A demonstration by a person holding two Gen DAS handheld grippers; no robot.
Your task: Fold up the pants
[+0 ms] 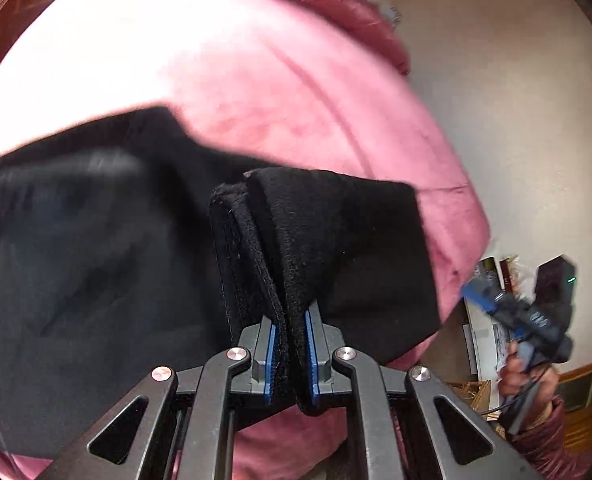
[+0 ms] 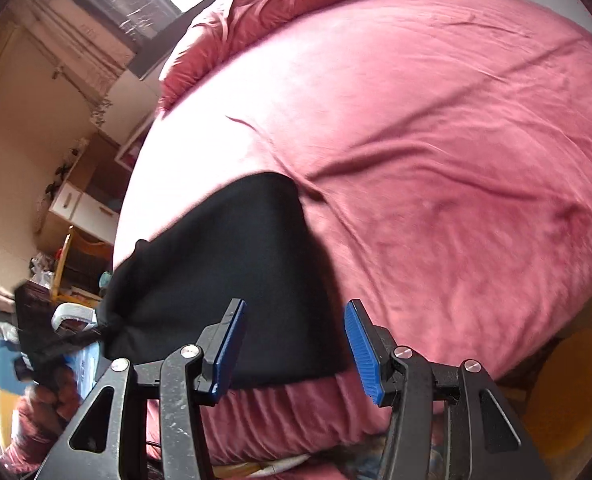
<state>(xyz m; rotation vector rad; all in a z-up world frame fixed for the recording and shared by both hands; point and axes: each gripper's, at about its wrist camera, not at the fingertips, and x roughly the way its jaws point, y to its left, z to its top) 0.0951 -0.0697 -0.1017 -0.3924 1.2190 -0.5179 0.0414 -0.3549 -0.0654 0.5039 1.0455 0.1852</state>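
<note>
Black pants [image 1: 96,260] lie spread on a pink bed [image 1: 256,80]. My left gripper [image 1: 290,320] is shut on a thick folded hem of the pants, and its blue pads press the layered fabric from both sides. In the right wrist view the pants [image 2: 236,248] reach the bed's near edge and are bunched at the left, where the left gripper [image 2: 56,340] holds them. My right gripper [image 2: 296,344] hovers open over the near edge of the pants with nothing between its fingers. The left wrist view shows the right gripper [image 1: 515,312] off to the right, held by a hand [image 1: 523,372].
A crumpled red duvet [image 2: 296,0] lies at the bed's far end. White drawers [image 2: 80,204] and a wooden chair [image 2: 80,252] stand to the left of the bed. A yellow object [image 2: 567,392] lies on the floor at lower right. Beige floor [image 1: 495,120] borders the bed.
</note>
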